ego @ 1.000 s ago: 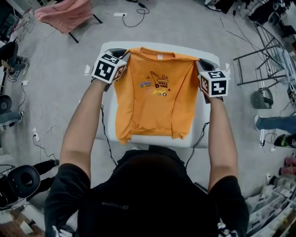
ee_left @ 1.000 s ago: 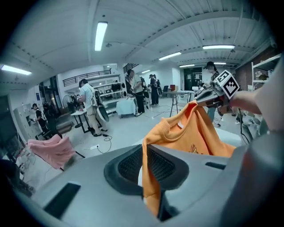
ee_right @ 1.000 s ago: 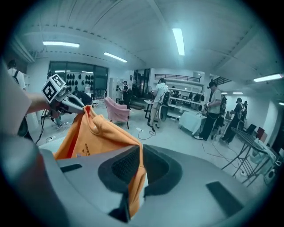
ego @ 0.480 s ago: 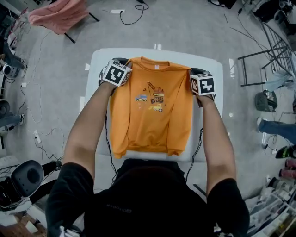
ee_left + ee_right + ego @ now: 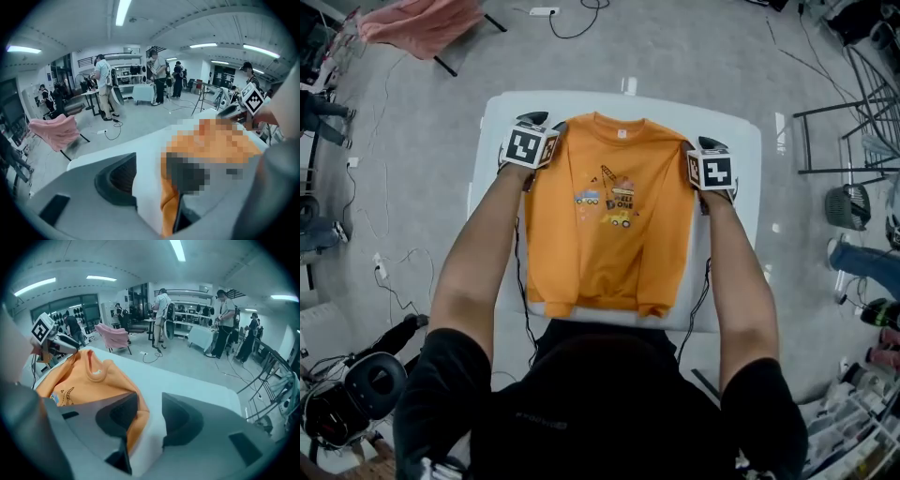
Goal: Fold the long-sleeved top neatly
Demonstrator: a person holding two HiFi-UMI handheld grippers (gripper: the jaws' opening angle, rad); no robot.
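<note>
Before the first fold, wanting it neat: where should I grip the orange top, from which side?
Probably a shoulder corner of the orange top, coming from its outer side: it lies flat, print up, side edges free on the white table.

Robotics lab/workshop. Grey floor (image 5: 422, 141) around white table (image 5: 741, 141) carries loose cables (image 5: 112, 135). Beyond the table, people (image 5: 102, 79) stand by benches (image 5: 143, 93) and shelving (image 5: 187, 292) under strip lights (image 5: 123, 11).

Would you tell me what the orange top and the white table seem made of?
Orange top: soft matte knit, likely cotton fleece, judging by its folds and banded hem.
White table: smooth, hard, matte board, perhaps laminate; flat, rounded corners.
</note>
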